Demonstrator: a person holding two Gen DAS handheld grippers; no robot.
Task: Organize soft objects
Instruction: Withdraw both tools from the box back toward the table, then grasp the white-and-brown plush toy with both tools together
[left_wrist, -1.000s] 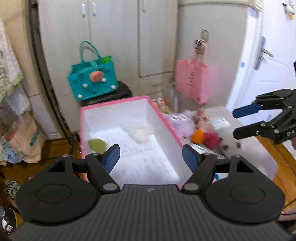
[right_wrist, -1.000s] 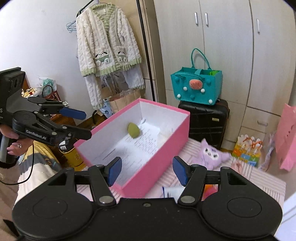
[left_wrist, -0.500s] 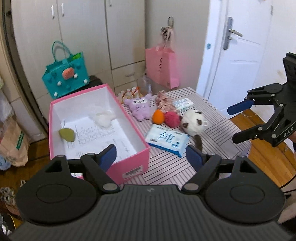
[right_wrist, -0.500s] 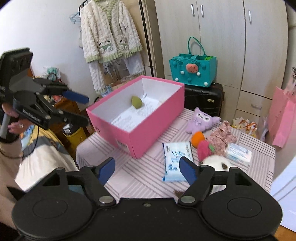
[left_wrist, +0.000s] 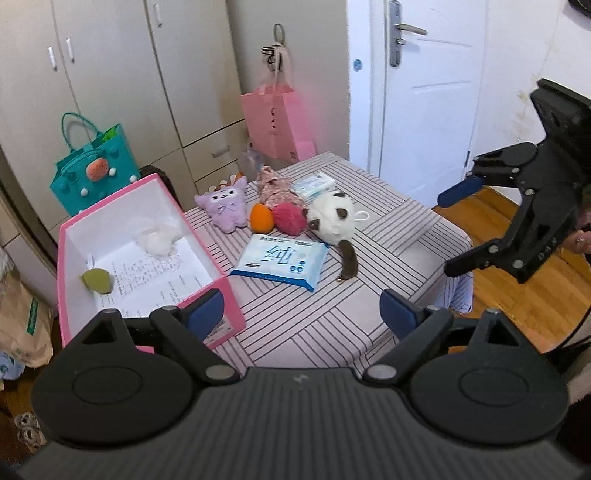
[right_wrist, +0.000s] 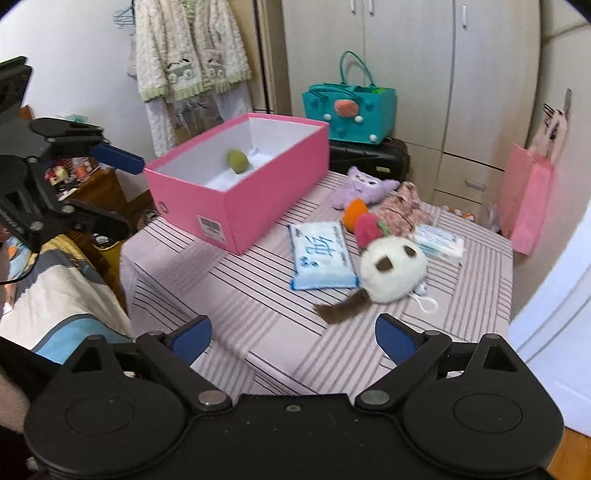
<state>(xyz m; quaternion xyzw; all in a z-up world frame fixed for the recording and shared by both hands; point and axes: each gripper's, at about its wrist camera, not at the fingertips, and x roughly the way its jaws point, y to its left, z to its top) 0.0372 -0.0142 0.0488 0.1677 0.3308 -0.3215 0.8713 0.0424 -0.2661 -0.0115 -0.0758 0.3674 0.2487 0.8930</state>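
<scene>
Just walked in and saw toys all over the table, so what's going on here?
A person is sorting soft things into the pink box. Both grippers, left and right, hold nothing and their jaws are opening above the striped table. A green piece and a white fluff lie in the box. The panda plush, purple plush, orange and red toys and wipes pack are on the table.

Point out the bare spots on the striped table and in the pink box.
Bare striped tablecloth spans the near side, bordered by the pink cardboard box, the blue wipes pack and the white panda plush. Inside the box, free floor lies between the green sponge and white fluff. The far middle is crowded with toys.
</scene>
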